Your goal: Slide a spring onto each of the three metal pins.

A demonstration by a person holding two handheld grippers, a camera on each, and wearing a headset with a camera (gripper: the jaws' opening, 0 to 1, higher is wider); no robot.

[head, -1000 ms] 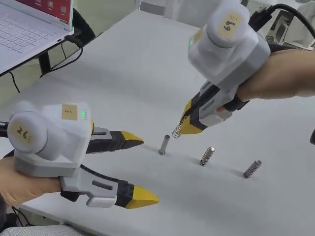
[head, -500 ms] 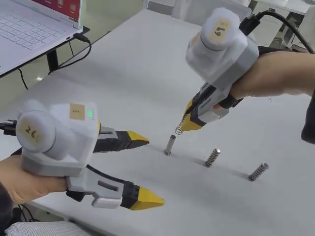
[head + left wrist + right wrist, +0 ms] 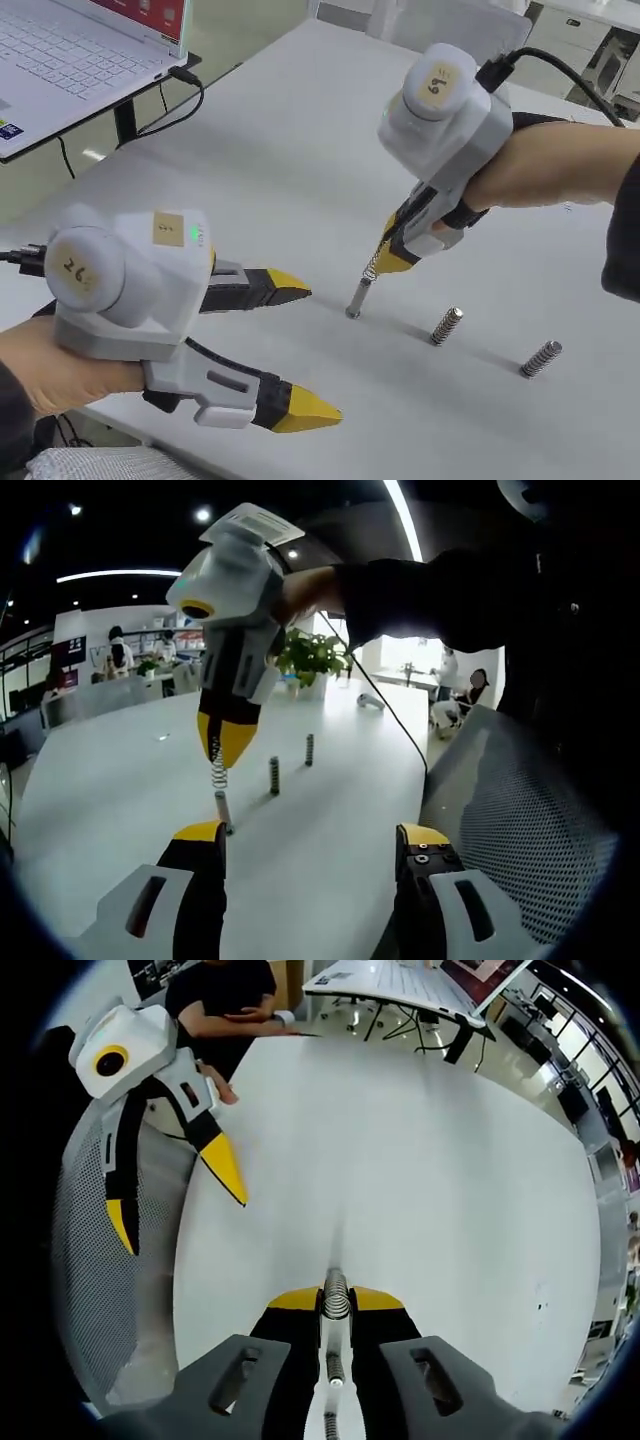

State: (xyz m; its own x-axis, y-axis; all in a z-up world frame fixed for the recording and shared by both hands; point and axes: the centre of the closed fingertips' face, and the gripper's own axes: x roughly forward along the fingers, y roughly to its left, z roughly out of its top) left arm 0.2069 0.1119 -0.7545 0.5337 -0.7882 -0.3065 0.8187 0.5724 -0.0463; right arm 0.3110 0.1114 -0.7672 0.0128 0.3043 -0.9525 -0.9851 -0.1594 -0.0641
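**Inspector A:** Where the small coiled steel spring hangs from the right gripper, what sits beneath it?

**Inspector B:** The bare upright grey metal pin, just below and slightly ahead of the yellow tips. The spring's long axis slopes down from the tips towards the pin's top. The pin itself stands nearly upright on the white worktop.

**A:** Contact?

**B:** In the left gripper view the spring's lower end meets the pin's tip. I cannot tell whether the first coils have gone over it.

**A:** State of the tool?

**B:** The jaws are pinched on the spring's upper end, with most of the coil free below them.

**A:** The other tool?

**B:** The left gripper is on the far side of the pin from the right one, well apart from it. Its jaws are spread wide and hold nothing. The right gripper is plainly the nearer.

**A:** Remaining work?

**B:** To the right gripper's other side, the nearer spring-sleeved metal pin and the farther spring-sleeved metal pin look finished. In my judgement this is the last one: the spring's axis needs to line up with the pin before it is lowered.
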